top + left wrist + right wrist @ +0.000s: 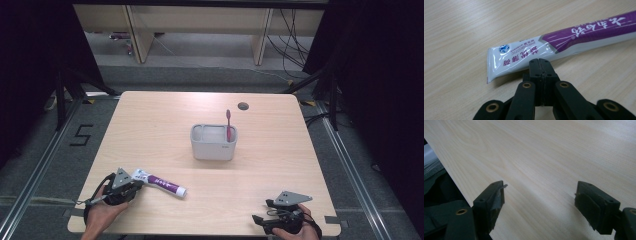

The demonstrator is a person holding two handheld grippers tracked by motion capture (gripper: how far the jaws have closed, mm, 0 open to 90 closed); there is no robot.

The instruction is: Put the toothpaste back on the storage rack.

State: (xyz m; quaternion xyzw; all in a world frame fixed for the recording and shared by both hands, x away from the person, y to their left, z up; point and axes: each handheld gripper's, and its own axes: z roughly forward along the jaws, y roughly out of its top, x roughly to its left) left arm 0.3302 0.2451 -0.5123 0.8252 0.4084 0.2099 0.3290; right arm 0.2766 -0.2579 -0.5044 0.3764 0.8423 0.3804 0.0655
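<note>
A white and purple toothpaste tube (160, 182) lies on the wooden table (150, 130) near the front left, its cap toward the right. My left gripper (137, 184) is at the tube's flat crimped end. In the left gripper view its jaws (540, 62) are pressed together, with their tips at the lower edge of the tube (564, 41); nothing shows between them. My right gripper (263, 211) rests at the front right, and its jaws (540, 191) stand wide apart over bare wood. A red toothbrush (228, 125) stands upright in a grey holder (213, 150) at the table's centre.
A round cable hole (243, 106) sits in the tabletop behind the holder. The table's front edge runs close under both hands. Dark curtains, floor rails and cables surround the table.
</note>
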